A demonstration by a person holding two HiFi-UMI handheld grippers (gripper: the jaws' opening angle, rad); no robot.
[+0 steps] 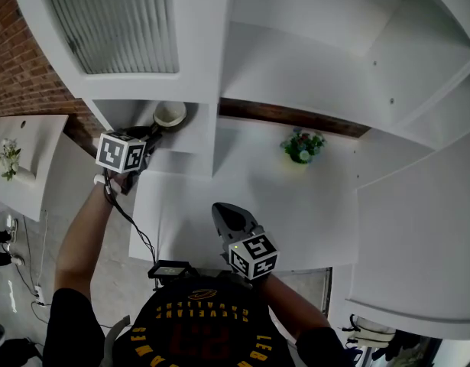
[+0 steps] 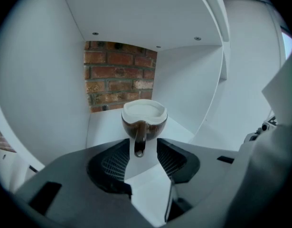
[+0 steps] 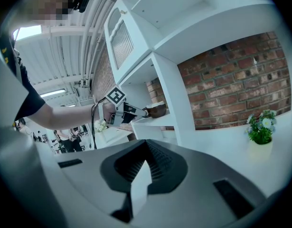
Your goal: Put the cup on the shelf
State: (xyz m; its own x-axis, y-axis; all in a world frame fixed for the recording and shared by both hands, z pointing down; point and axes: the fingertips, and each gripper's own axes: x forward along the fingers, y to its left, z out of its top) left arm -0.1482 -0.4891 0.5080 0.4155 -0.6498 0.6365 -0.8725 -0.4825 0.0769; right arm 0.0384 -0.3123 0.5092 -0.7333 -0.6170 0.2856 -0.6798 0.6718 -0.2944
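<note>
The dark brown, round-bellied cup with its white rim is standing upright on the floor of the small white shelf compartment, close in front of the red brick back wall. Its loop handle points straight back at the left tongs. Those tongs are spread apart, with the handle hanging in the gap between them. White shelf shows on either side of the handle, so neither pad is pressing on it. Over on the other side, the right tongs hover low over the white tabletop, tips drawn together with nothing between them. A little potted plant with pale flowers sits on the tabletop near the back wall, well apart from both tongs.
</note>
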